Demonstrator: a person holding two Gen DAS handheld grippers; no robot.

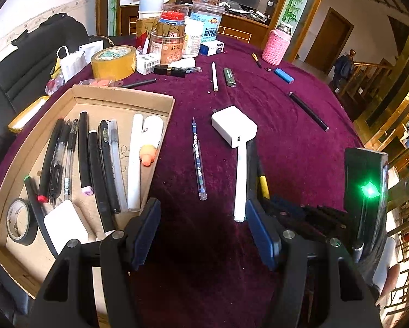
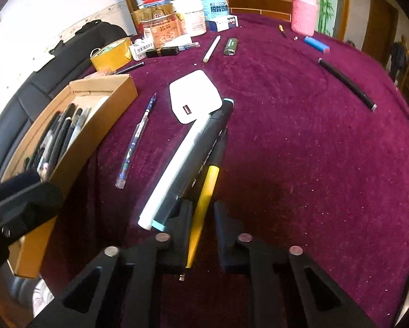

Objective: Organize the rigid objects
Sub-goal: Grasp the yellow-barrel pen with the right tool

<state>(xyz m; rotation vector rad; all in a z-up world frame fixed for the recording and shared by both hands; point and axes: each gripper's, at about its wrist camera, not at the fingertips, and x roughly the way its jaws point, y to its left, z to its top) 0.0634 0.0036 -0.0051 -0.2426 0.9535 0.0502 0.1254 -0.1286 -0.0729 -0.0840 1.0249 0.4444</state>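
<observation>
My right gripper (image 2: 203, 207) is shut on a yellow pen (image 2: 204, 186) that lies on the purple cloth. Just left of that pen lie a black marker with pale-blue caps (image 2: 201, 150) and a white pen (image 2: 174, 164), both running up to a white charger (image 2: 195, 95). My left gripper (image 1: 201, 218) hangs open over bare cloth, with nothing between its fingers. It sits between the cardboard box (image 1: 122, 93) and the white pen (image 1: 241, 180). The box holds several pens and markers, a tape roll and a white block.
A blue patterned pen (image 1: 197, 158) lies between box and charger. Farther back lie a thin white pen (image 1: 215, 76), a green lighter (image 1: 230, 77), a blue lighter (image 1: 284, 75) and a long black pen (image 1: 308, 110). Jars, a tape roll (image 1: 113, 61) and a pink-sleeved bottle (image 1: 276, 46) crowd the far edge.
</observation>
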